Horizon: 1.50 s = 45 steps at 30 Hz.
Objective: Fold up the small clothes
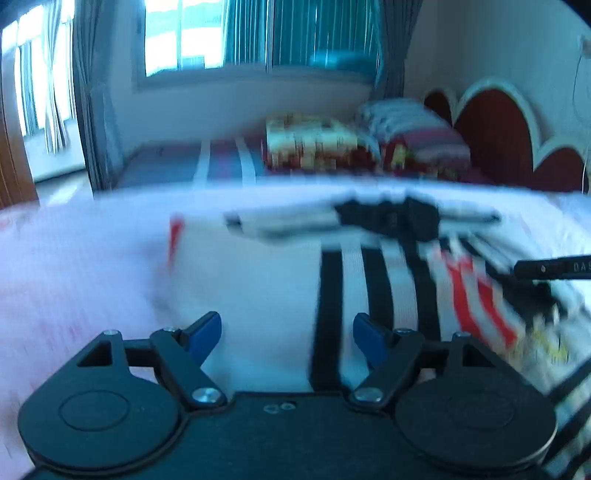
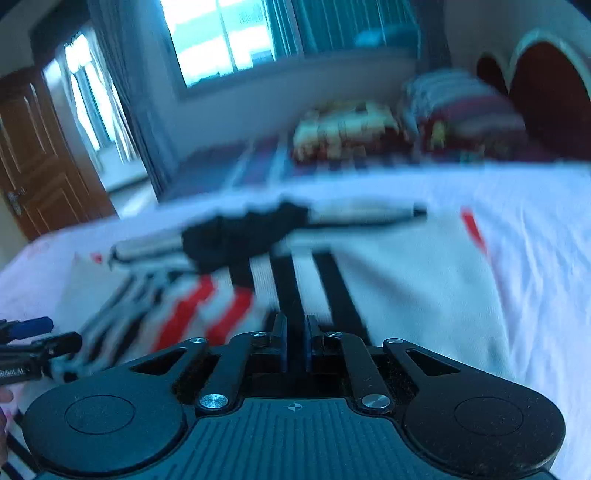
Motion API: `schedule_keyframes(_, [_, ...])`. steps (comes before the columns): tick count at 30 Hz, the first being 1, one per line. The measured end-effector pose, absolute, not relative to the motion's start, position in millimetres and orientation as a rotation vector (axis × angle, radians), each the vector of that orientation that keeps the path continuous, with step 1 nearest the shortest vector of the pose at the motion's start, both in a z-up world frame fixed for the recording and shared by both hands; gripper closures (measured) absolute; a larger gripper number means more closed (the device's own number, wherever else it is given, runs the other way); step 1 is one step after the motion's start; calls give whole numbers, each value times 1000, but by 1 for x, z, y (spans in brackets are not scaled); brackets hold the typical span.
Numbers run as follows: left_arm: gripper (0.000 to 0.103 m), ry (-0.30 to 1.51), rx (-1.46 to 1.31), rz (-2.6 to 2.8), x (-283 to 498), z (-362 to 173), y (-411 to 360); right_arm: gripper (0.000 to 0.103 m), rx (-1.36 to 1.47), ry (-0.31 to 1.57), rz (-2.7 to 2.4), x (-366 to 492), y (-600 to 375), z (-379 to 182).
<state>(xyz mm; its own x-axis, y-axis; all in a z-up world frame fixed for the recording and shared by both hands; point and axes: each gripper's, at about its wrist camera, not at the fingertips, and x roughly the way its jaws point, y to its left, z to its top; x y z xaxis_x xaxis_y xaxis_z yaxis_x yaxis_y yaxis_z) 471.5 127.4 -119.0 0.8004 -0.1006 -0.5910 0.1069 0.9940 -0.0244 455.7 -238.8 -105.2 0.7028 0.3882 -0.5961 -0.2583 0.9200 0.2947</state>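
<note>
Pale pink bedding (image 1: 74,266) is filling the lower half of both views, covering the bed where the folding is going on, and both pictures are smeared with motion blur.

Nearest in the left wrist view, the left gripper (image 1: 287,334) is sitting at the bottom centre with its jaws standing wide, blue pads (image 1: 207,332) well apart and nothing pressed between them. Just beyond them the small white garment (image 1: 258,288) is lying on the bedding, three black stripes (image 1: 373,288) running up its middle and red and white striping (image 1: 476,299) showing at the right of the frame. A black collar area (image 1: 391,218) is marking its far edge. A black bar of the other tool is poking in from the right edge.

In the right wrist view, the right gripper (image 2: 295,349) is sitting at the bottom centre with its jaws drawn narrow, almost together; whether cloth is pinched between them I cannot tell. The garment (image 2: 413,280) is spreading ahead of it, black stripes (image 2: 288,280) starting right at the fingertips, collar (image 2: 243,236) beyond. The left gripper's (image 2: 33,338) blue-tipped fingers are entering at the lower left edge.

Farther back, patterned pillows (image 1: 314,140) are lying against a red headboard (image 1: 495,129) at the upper right, a curtained window (image 1: 258,33) is glowing at the top, and a wooden door (image 2: 40,166) is standing at the left.
</note>
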Motion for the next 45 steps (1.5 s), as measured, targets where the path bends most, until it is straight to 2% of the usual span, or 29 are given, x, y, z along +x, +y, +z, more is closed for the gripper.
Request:
schedule_keyframes(4, [23,624,42,-129,519,-108,130,94,219,700,385,480,-221,-100])
schedule_keyframes(9, [27,722,72,-93,563,-139,138,94,204,750,540,500,-181,-112])
schedule_keyframes(10, [24,733,40,-90,560,-141,149,95,191,776,556,505,-171,-119])
schedule_keyframes(15, [24,705,-19,-64,546,-140,170,95,119,747,419,506,-166,-121])
schedule_keyframes(16, [29,699,-2,-38,539,-135,166,94,129,748,422,503,-164,-117])
schedule_keyframes(17, [29,677,-12,-40,532,-127,162,94,138,730,447,498,-163,-112])
schedule_keyframes(20, [19,619,-25,-96,517,-115,134,94,131,699,509,488,-149,-105])
schedule_keyframes(25, [18,690,20,-127,507,-138,97,94,73,730,542,482,-130,-120])
schedule_keyframes(31, [16,682,7,-59,489,-145,140,95,57,736,383,480,-176,-125])
schedule_keyframes(35, [20,658,17,-66,494,-130,141,94,56,712,390,471,-171,-110])
schedule_keyframes(40, [18,650,14,-81,533,-116,148,94,48,664,276,479,-180,-107])
schedule_keyframes(45, [14,771,-13,-76,576,-143,160,94,76,704,117,519,-221,-117])
